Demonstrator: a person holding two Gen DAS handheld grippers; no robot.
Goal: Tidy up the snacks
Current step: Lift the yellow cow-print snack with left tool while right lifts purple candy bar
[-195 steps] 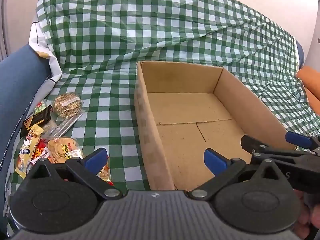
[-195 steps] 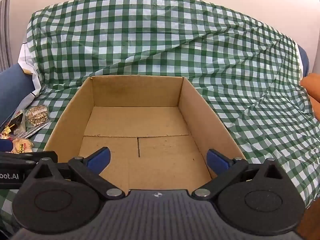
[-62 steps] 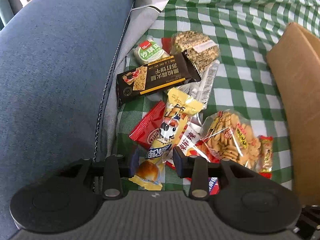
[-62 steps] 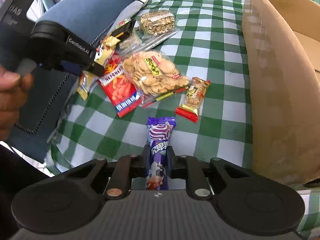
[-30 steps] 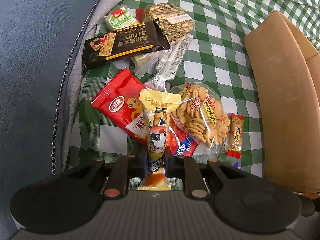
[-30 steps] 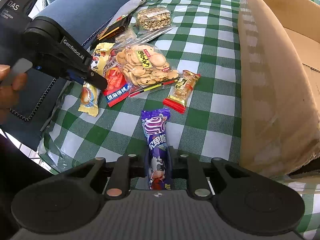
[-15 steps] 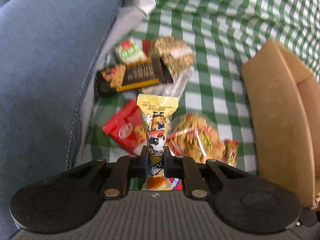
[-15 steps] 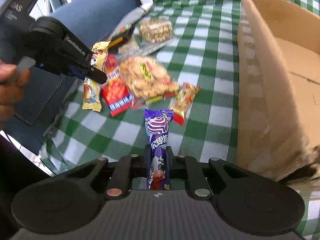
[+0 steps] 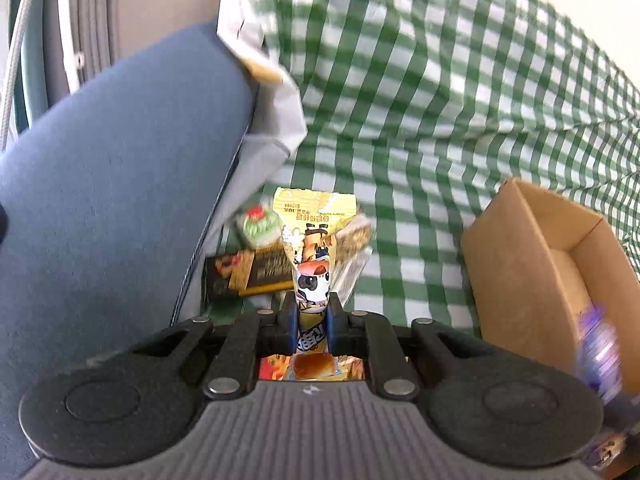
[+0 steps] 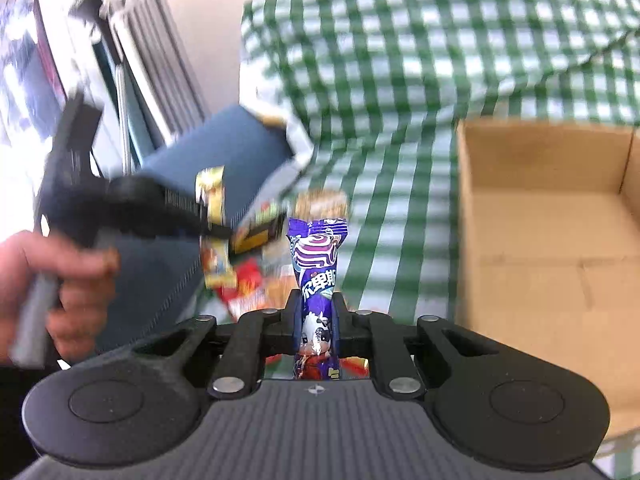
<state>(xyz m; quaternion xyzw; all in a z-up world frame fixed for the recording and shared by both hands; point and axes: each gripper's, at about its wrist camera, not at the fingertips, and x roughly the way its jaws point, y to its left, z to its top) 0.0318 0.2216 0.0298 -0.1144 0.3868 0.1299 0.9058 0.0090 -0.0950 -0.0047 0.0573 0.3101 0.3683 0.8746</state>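
My left gripper (image 9: 313,316) is shut on a yellow snack packet (image 9: 314,240) and holds it up above the snack pile. My right gripper (image 10: 317,320) is shut on a purple snack packet (image 10: 318,264), also lifted. The open cardboard box (image 9: 532,264) stands to the right on the green checked cloth; it also shows in the right wrist view (image 10: 548,216). The left gripper with its yellow packet (image 10: 214,232) shows blurred at the left of the right wrist view. The purple packet (image 9: 598,356) shows blurred at the right edge of the left wrist view.
Loose snacks lie below the grippers: a dark bar (image 9: 248,272), a green-white round pack (image 9: 258,226), a red pack (image 10: 242,284). A blue cushion (image 9: 120,200) rises on the left. The checked cloth (image 9: 440,100) drapes up behind the box.
Both grippers have lifted with their packets and tilted up, so the view has swung from the snack pile toward the box and the cloth. Both frames are blurred by motion.
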